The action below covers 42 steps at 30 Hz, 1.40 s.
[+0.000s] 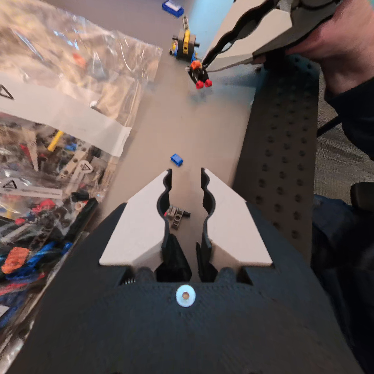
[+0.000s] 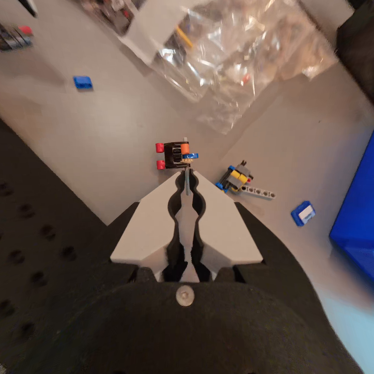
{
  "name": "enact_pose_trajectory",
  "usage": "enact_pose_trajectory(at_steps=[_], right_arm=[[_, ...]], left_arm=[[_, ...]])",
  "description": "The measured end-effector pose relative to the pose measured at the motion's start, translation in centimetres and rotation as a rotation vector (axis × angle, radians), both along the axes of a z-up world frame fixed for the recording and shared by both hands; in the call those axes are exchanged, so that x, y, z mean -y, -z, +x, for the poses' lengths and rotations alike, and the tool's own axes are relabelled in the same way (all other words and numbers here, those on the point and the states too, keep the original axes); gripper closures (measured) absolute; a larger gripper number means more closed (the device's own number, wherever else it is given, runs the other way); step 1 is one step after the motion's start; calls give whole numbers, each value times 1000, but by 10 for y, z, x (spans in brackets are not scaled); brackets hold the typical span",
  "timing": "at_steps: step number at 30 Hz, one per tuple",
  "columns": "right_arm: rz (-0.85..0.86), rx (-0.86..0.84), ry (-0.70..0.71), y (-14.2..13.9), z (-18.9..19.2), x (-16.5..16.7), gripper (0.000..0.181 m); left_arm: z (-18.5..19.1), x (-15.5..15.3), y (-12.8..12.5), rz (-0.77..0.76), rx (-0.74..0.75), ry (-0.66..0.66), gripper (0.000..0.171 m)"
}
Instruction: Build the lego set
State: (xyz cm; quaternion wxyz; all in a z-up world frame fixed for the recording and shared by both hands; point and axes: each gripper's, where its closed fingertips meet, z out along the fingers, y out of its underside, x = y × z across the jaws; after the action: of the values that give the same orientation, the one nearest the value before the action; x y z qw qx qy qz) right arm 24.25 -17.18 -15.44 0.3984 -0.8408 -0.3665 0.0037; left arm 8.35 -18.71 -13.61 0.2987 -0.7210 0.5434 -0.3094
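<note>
My right gripper (image 2: pixel 187 172) is shut on the grey axle (image 2: pixel 187 183) of a small black assembly (image 2: pixel 175 155) with two red pins, an orange bush and a blue piece, held just above the table. The same assembly (image 1: pixel 199 73) hangs from that gripper's tips in the left wrist view. My left gripper (image 1: pixel 186 170) is open and empty above the table. A grey connector piece (image 1: pixel 177 217) lies on the table between its fingers. A small blue brick (image 1: pixel 176 159) lies just beyond its tips.
A second sub-assembly in grey, yellow and blue with a light grey beam (image 2: pixel 238 180) lies to the right, also in the left wrist view (image 1: pixel 185 43). Clear bags of loose parts (image 1: pixel 50 121) (image 2: pixel 232 56) lie nearby. A blue tile (image 2: pixel 83 82), a blue labelled block (image 2: pixel 303 213) and a blue box (image 2: pixel 360 212) lie around. There is about 15 centimeters between the tips of the two grippers. The small blue brick (image 1: pixel 176 159) sits 4 centimeters or so from the ends of my left fingers. It is also in sight in the right wrist view (image 2: pixel 79 77).
</note>
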Motion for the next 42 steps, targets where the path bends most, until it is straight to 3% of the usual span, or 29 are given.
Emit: enact_pose_trajectory(at_steps=[7, 11, 16, 20, 25, 29, 31, 33, 38, 42], right_arm=[[281, 17, -251, -49, -80, 23, 180], [401, 30, -310, -64, -114, 33, 180], [490, 22, -278, -72, -121, 31, 180], [524, 28, -268, -77, -121, 30, 180], [574, 81, -241, -81, -122, 29, 180], [614, 69, -238, -84, -127, 33, 180], [583, 42, -263, -80, -128, 34, 180], [549, -9, -271, -81, -125, 34, 165], [420, -155, -464, -85, -139, 49, 146], [309, -139, -589, -69, -153, 53, 156]], left_arm=[[27, 14, -25, 78, 106, 102, 131], [29, 25, -26, 17, 134, 139, 135], [25, 34, -35, -46, 226, 175, 163], [23, 32, -41, -36, 260, 166, 163], [24, 40, -51, -99, 330, 197, 141], [24, 38, -53, -92, 354, 178, 162], [21, 36, -47, -50, 308, 170, 164], [18, 36, -44, 18, 254, 183, 165], [14, 41, -36, 260, 62, 275, 165], [15, 42, -35, 431, -74, 331, 165]])
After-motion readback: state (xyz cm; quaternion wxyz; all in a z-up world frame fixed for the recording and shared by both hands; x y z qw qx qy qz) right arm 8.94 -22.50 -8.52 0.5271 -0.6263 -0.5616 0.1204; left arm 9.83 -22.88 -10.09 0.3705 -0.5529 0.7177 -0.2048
